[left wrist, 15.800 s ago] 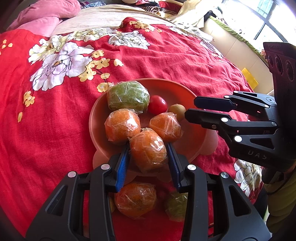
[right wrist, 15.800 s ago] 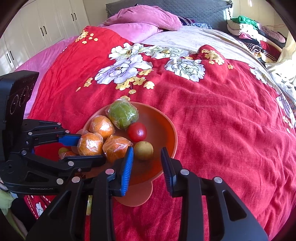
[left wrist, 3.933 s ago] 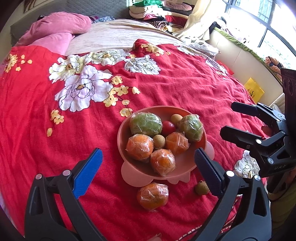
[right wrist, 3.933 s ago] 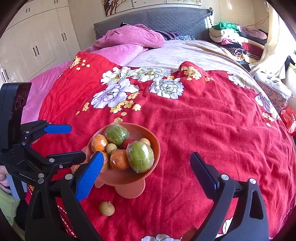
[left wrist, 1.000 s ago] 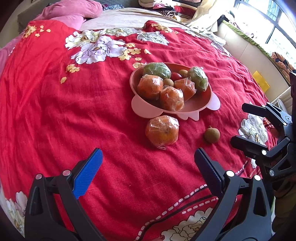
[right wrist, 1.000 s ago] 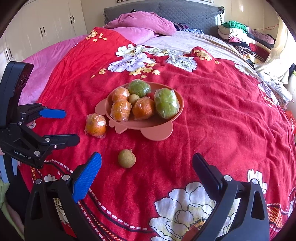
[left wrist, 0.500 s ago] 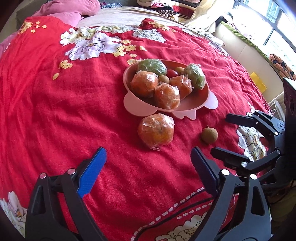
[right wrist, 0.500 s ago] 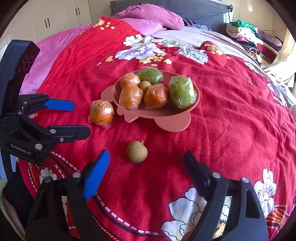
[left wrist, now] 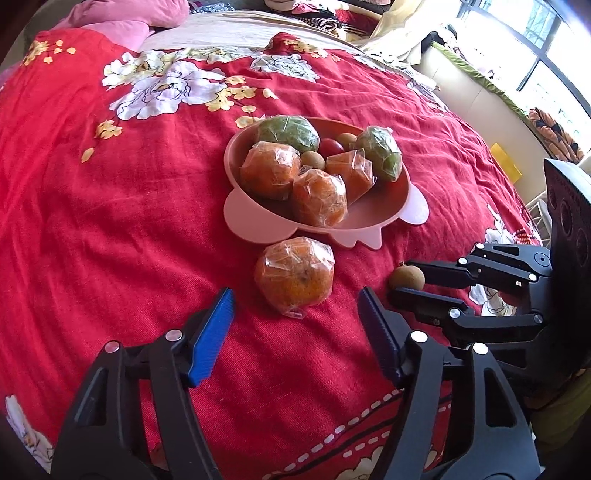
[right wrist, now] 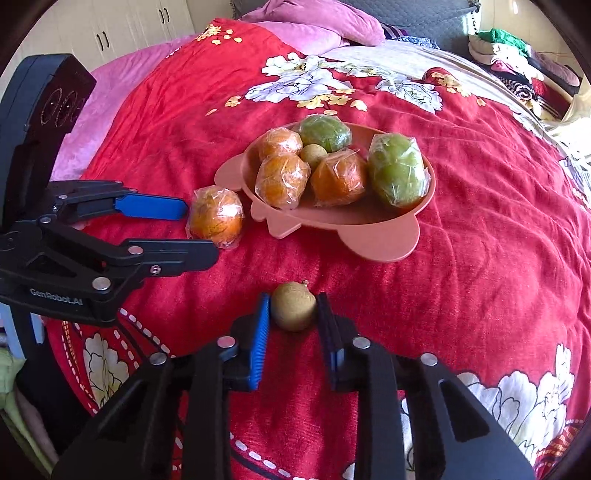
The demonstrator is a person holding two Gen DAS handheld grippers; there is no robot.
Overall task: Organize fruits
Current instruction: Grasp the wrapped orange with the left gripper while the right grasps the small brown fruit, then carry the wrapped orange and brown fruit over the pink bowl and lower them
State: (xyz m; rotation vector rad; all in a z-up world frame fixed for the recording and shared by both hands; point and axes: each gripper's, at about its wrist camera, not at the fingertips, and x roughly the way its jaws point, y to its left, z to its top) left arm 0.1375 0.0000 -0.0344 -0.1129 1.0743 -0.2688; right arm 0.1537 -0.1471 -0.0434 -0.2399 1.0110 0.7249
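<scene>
A plastic-wrapped orange (left wrist: 295, 275) lies on the red bedspread just in front of the pink plate (left wrist: 369, 221). My left gripper (left wrist: 295, 325) reaches toward it with its jaws closing. The orange sits at the fingertips, and the pads are not touching it. In the right wrist view the same orange (right wrist: 216, 216) lies between the left gripper's (right wrist: 201, 232) fingertips. My right gripper (right wrist: 293, 317) is shut on a small brown round fruit (right wrist: 293, 306) that rests on the bedspread. From the left wrist view, that fruit (left wrist: 406, 277) shows between the right gripper's (left wrist: 404, 286) fingertips.
The pink plate (right wrist: 369, 240) holds several wrapped oranges, two wrapped green fruits, a red tomato (left wrist: 330, 146) and small brown fruits. The flowered red bedspread stretches all around. Pink pillows (right wrist: 314, 18) lie at the head, clothes (right wrist: 517, 62) at the far right.
Both grippers moved closer to the bedspread and their jaws narrowed. The right one closed on the small brown fruit. The left one came up to the loose wrapped orange.
</scene>
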